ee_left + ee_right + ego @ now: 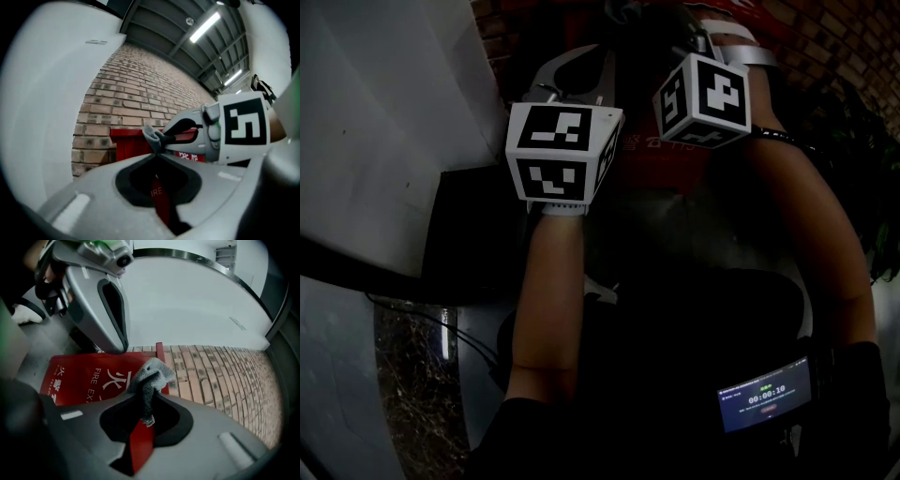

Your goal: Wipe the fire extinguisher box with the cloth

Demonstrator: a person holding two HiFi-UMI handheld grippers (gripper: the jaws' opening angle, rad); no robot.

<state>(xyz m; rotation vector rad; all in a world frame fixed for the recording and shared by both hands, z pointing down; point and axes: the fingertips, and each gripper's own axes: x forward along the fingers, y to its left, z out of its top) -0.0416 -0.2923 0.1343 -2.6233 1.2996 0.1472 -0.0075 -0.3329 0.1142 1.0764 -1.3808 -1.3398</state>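
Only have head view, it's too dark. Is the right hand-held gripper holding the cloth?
Observer: Yes. The right gripper view shows the right hand-held gripper shut on a grey cloth, which bunches up above the jaw tips.
Operator: Left one?
Observer: The left hand-held gripper is shut, with nothing between its jaws.
Operator: Where's the box?
Observer: The red fire extinguisher box is just beyond the cloth, against a brick wall. I cannot tell whether the cloth touches the box.
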